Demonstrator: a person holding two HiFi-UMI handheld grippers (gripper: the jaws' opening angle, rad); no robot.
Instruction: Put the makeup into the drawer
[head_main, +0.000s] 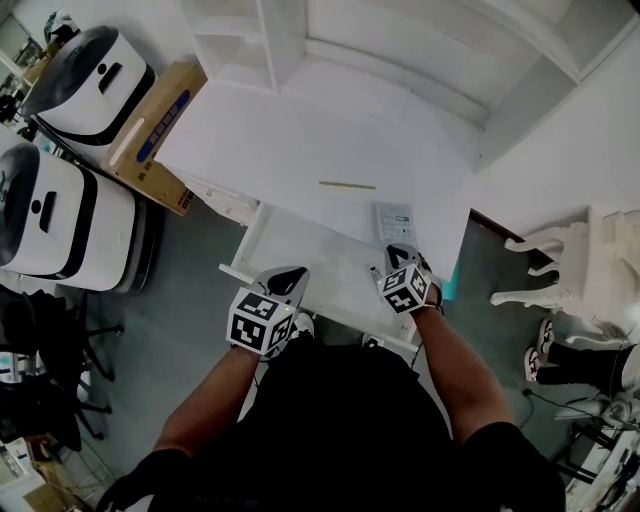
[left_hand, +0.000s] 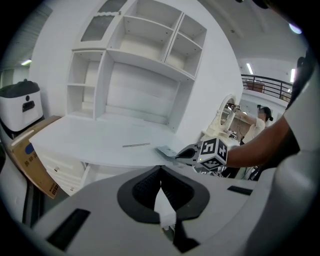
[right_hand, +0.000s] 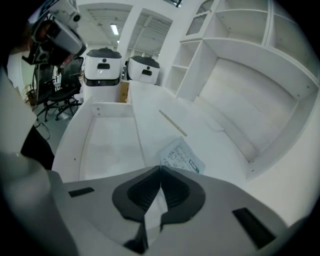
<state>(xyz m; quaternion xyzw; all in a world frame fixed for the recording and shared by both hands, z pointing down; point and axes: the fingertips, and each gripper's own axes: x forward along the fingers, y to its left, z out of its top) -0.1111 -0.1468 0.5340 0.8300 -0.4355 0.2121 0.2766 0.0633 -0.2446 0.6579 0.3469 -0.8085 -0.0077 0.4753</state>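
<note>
A flat printed makeup packet (head_main: 394, 220) (right_hand: 182, 158) lies at the white desk's front edge. My right gripper (head_main: 401, 253) (right_hand: 160, 173) is shut on the packet's near edge; the left gripper view shows the packet (left_hand: 165, 150) sticking out of the right gripper's tips (left_hand: 186, 153). A thin stick (head_main: 347, 185) (right_hand: 172, 123) (left_hand: 136, 145) lies further back on the desk top. Below the desk edge the white drawer (head_main: 246, 243) (right_hand: 75, 145) stands pulled out, with nothing in the part I see. My left gripper (head_main: 290, 272) (left_hand: 160, 173) hangs over the drawer's front, shut on nothing.
A white hutch with shelves (head_main: 300, 40) rises behind the desk. A cardboard box (head_main: 155, 135) and two white machines (head_main: 85, 80) (head_main: 50, 215) stand at the left. A white ornate chair (head_main: 570, 265) and a person's shoes (head_main: 540, 350) are at the right.
</note>
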